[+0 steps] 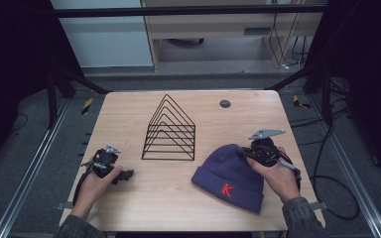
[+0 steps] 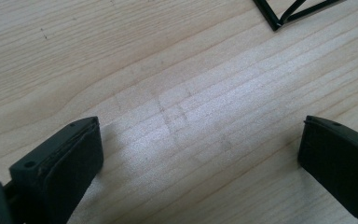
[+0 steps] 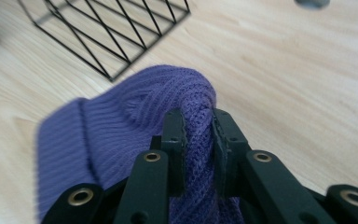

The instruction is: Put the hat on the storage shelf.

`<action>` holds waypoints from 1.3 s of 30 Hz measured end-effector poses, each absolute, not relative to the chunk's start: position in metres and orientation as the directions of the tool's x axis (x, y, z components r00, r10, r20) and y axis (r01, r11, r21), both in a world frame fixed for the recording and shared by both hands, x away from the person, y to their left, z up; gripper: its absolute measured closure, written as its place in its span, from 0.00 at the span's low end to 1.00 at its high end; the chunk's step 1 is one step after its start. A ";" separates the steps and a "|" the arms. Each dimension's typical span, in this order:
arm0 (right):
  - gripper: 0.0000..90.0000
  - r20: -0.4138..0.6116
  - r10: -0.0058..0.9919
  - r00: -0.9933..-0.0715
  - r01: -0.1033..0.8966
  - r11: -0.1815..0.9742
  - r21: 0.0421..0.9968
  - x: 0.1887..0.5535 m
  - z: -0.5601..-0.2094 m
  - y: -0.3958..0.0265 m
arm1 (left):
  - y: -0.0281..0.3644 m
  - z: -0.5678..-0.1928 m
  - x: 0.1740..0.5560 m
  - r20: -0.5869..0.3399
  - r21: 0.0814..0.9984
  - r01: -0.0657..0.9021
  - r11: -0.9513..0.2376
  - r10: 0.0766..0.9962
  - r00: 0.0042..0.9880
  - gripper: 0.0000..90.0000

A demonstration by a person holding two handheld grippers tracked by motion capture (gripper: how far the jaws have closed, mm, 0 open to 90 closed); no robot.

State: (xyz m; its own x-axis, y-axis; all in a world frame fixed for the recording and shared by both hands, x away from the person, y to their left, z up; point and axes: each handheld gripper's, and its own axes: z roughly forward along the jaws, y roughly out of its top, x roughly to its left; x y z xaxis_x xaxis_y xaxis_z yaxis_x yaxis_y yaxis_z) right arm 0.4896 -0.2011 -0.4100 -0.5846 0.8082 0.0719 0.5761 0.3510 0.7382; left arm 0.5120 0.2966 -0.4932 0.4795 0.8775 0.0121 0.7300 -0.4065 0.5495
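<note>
A purple knit beanie [image 1: 230,174] with a red K on its cuff lies on the wooden table [image 1: 178,198] at the right front. My right gripper [image 1: 248,153] is shut on a fold of the beanie [image 3: 163,102] near its crown; the knit is pinched between the two black jaws of the right gripper [image 3: 198,122]. My left gripper [image 1: 126,175] rests low at the table's left front, open, with bare wood between its jaws. In the left gripper view the left gripper [image 2: 200,140] has its pads far apart, holding nothing.
A black wire rack [image 1: 169,130] shaped like nested triangles stands mid-table, just behind and left of the beanie; its corner [image 2: 279,18] shows ahead of the left gripper, and the rack [image 3: 116,28] lies beyond the beanie. A small dark round disc [image 1: 225,103] sits at the far right.
</note>
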 end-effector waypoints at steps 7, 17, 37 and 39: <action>0.87 0.047 0.775 -0.630 0.499 0.357 0.789 0.467 -0.386 -0.198 | 0.297 -0.493 0.512 0.012 0.550 0.730 -0.406 0.878 0.479 0.00; 0.88 0.014 0.749 -0.662 0.436 0.370 0.820 0.458 -0.363 -0.192 | 0.297 -0.493 0.512 0.013 0.552 0.728 -0.406 0.878 0.479 0.00; 0.88 -0.005 0.751 -0.660 0.401 0.359 0.843 0.484 -0.293 -0.189 | 0.297 -0.493 0.512 0.015 0.554 0.726 -0.408 0.876 0.481 0.00; 0.88 -0.010 0.756 -0.654 0.393 0.352 0.849 0.487 -0.284 -0.189 | 0.297 -0.493 0.512 0.014 0.553 0.726 -0.408 0.876 0.481 0.00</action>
State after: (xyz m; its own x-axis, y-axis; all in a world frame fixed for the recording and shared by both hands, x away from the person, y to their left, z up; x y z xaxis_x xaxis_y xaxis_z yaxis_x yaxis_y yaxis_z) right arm 0.4872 -0.1892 -0.2839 -0.6542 0.7562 -0.0105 0.3932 0.3519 0.8494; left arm 0.5116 0.2967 -0.4934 0.4815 0.8763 0.0143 0.7261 -0.4080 0.5535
